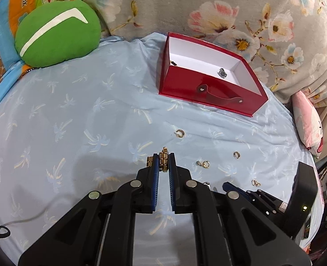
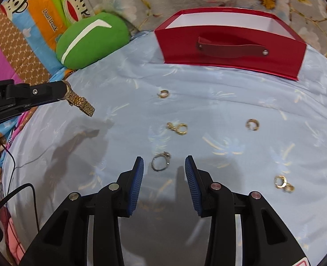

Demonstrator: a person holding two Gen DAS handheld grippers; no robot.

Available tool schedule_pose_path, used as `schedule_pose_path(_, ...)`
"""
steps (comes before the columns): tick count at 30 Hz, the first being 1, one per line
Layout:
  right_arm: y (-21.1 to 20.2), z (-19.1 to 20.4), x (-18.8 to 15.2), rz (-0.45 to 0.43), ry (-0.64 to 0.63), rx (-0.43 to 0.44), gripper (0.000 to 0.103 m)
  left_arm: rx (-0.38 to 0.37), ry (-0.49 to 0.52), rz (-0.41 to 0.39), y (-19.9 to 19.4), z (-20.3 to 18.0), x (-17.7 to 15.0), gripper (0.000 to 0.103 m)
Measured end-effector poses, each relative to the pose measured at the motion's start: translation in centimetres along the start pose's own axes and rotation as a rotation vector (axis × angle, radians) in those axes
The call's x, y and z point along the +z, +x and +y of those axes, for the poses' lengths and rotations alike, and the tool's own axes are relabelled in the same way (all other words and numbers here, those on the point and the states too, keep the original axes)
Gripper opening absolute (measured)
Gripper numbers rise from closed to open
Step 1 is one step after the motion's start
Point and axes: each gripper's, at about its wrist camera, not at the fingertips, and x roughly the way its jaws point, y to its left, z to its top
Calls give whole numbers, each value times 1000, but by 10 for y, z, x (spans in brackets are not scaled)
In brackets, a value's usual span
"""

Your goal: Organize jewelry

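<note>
My left gripper [image 1: 163,163] is shut on a gold watch [image 1: 163,159], held above the pale blue sheet; the right wrist view shows the watch band [image 2: 83,105] hanging from that gripper [image 2: 63,90]. Ahead stands a red box [image 1: 207,93] with white lining, holding a dark watch [image 1: 222,73] and beads [image 1: 173,63]. My right gripper [image 2: 164,166] stands open just above the sheet, with a silver ring [image 2: 161,160] lying between its fingertips, untouched. Gold earrings lie around: one hoop [image 2: 163,93], a pair [image 2: 177,128], another hoop [image 2: 252,124], and a pair [image 2: 283,182] at the right.
A green cushion [image 1: 56,37] rests at the back left beside a cartoon-print blanket [image 2: 36,15]. A floral blanket [image 1: 230,11] rises behind the box. A pink pillow [image 1: 307,122] lies at the right edge. Black cables [image 2: 19,188] trail at the left.
</note>
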Motion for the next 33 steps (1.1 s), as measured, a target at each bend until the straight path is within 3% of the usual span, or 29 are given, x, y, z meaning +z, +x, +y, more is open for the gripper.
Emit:
schedule_pose_path(6,15,1,2,11,0,-13,38,3,8,1,1,4,-4,8)
schedule_pose_path(12,17,4,1,-9,-50,-73,19,-3,3,10,4,5,-6,8)
schedule_pose_path(18,13,-1,-2,-17,-32,-72,17,-10,10,15,6,1,-8,8)
schedule_pose_path(19,11,-2,-3,-20,-27,-71,4,-7,14,15,6,0,-9,8)
schedule_pose_path(21,6,-8,-3,-22,-6,-74,0,-7,19,15,5,-3,-9,8)
schedule_pose_path(27,-12,-31,-8,-31,42,-101,0,-15,25,12,6,-7,-8,8)
schedule_pose_path(30,-15,-40,-9,-15,66,-70,0,-19,29,19,7,-10,-9,8)
schedule_pose_path(33,-14,-37,-8,-10,79,-54,10,-22,29,26,9,-12,-9,8)
